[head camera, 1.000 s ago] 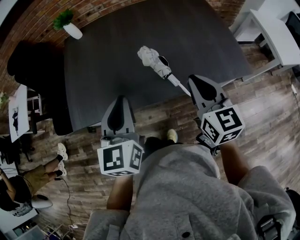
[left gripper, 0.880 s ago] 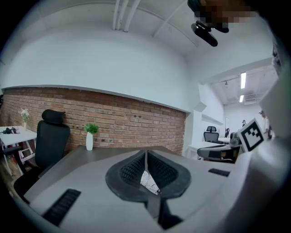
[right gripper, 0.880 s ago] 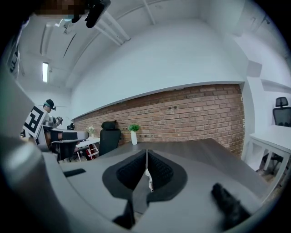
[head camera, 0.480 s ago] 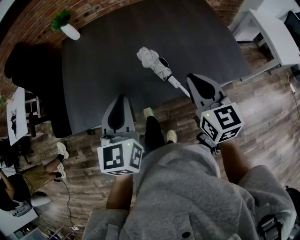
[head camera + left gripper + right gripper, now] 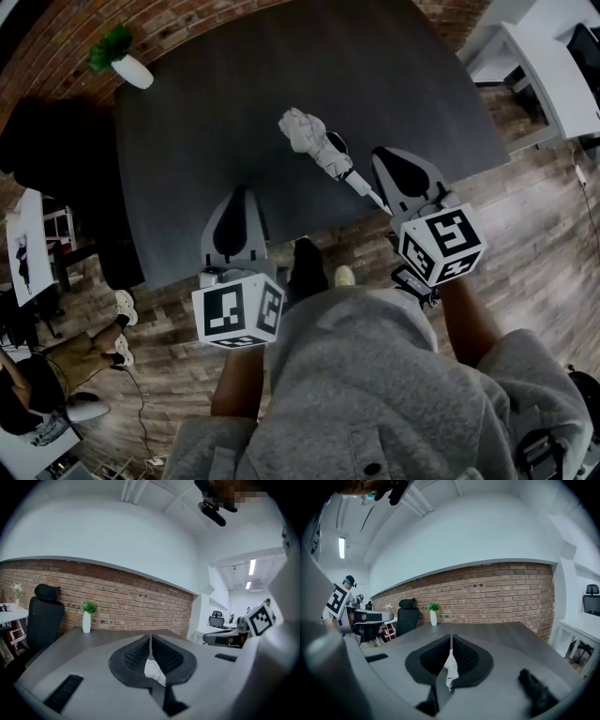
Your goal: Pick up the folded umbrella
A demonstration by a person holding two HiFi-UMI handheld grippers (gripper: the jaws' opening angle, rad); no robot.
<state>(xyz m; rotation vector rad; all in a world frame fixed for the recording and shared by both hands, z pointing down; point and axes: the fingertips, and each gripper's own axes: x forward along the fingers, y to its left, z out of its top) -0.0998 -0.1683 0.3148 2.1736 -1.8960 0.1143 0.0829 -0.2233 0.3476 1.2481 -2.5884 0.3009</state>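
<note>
The folded umbrella [image 5: 322,150], white with a pale handle, lies slanted on the dark table [image 5: 216,122] near its front edge. Its handle end points at my right gripper [image 5: 387,154], which hovers just to the right of it with the jaws shut and empty. My left gripper [image 5: 240,191] is over the table's front edge, further left of the umbrella, jaws shut and empty too. In the left gripper view the umbrella [image 5: 153,670] shows ahead behind the closed left gripper [image 5: 150,637]. The right gripper view shows the umbrella [image 5: 451,667] beyond the closed right gripper [image 5: 450,636].
A small plant in a white vase [image 5: 123,62] stands at the table's far left corner. A black chair [image 5: 52,141] is at the table's left, a white desk [image 5: 548,70] at the upper right. Another person's legs [image 5: 66,352] are on the wooden floor, lower left.
Both grippers have come forward to the table's front edge. The umbrella's handle now lies close beside the right gripper. The holder's foot has stepped forward.
</note>
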